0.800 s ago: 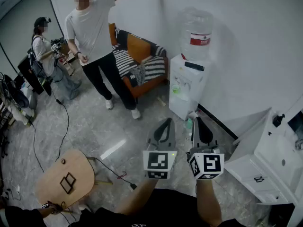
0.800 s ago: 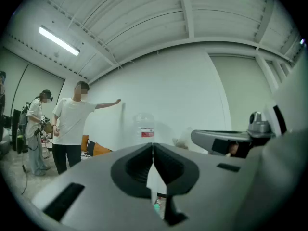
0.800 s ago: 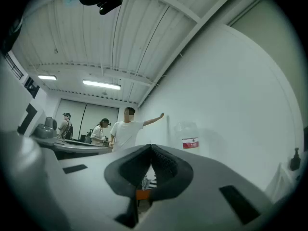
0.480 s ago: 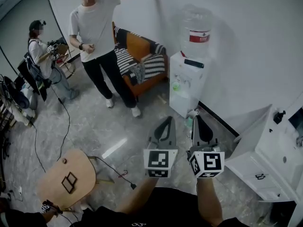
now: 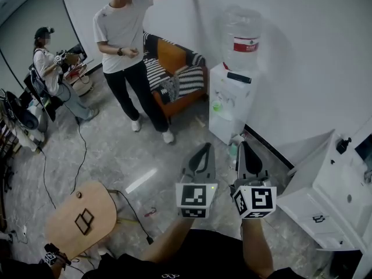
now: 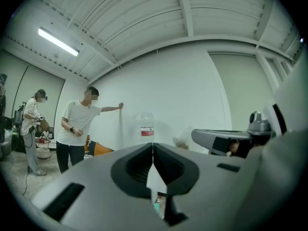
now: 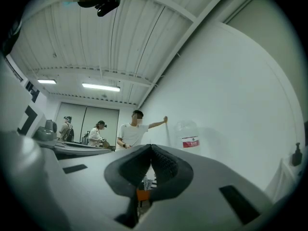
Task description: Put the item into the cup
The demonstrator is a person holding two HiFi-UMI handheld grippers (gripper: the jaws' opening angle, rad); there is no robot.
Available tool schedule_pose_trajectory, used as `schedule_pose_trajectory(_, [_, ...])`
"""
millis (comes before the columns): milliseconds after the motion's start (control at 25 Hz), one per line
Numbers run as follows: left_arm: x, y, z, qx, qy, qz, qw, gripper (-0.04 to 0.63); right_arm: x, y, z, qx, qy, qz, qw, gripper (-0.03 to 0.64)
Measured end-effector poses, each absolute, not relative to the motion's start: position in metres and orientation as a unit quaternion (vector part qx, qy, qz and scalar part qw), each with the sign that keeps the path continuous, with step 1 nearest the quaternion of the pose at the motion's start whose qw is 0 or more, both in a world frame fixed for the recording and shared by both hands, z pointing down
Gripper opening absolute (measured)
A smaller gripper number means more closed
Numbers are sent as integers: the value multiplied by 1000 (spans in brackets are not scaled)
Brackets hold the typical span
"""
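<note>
left gripper (image 5: 204,149) and right gripper (image 5: 243,147) held side by side above glossy marbled floor (image 5: 116,156), each with black ribbed pads (image 6: 173,167) pressed together on nothing. cannot tell where cup or item is.

- My left gripper (image 5: 204,150): grey shell, black jaw lining, cube white with black square markers.
- My right gripper (image 5: 244,147): same grey and black, same black-on-white cube.
- Sofa (image 5: 172,58): orange; cushions (image 5: 156,74) black-and-white striped.
- Water dispenser (image 5: 231,110): white; bottle (image 5: 243,31) clear, label red and white.
- Stool seat (image 5: 81,218): pale wood, dark square outlines on top.
- Floor (image 5: 116,156): grey, marbled, glossy.
- Wall (image 5: 314,63): white.
- Cabinet (image 5: 325,202): white.
- Floor cable (image 5: 132,211): black.
- Nearest person (image 5: 129,45): white T-shirt, black trousers, white shoes.
</note>
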State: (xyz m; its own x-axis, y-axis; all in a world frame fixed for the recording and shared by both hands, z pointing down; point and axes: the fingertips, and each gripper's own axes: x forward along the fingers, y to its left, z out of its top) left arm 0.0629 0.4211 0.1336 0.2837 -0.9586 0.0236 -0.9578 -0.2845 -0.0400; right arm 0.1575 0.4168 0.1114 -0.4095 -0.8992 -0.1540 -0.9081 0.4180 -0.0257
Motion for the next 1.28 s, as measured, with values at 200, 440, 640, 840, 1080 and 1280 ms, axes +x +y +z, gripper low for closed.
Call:
schedule_pose_trajectory(200, [70, 425, 138, -799, 600, -22, 8, 14, 168, 419, 115, -539, 839, 32, 71, 11])
schedule_pose_trajectory(440, [76, 430, 142, -793, 608, -20, 5, 14, 181, 426, 119, -539, 839, 33, 69, 11])
schedule_pose_trajectory(640, [82, 433, 147, -790, 613, -17, 3, 14, 189, 429, 124, -536, 841, 34, 64, 11])
schedule_pose_trajectory(840, [88, 434, 144, -788, 615, -15, 10, 14, 199, 428, 119, -536, 840, 42, 71, 11])
schedule_pose_trajectory(1080, [79, 425, 133, -781, 623, -11, 25, 14, 200, 423, 112, -533, 841, 51, 80, 11])
schedule_pose_trajectory(1280, [68, 406, 128, -777, 628, -1, 31, 14, 202, 405, 107, -540, 835, 62, 88, 11])
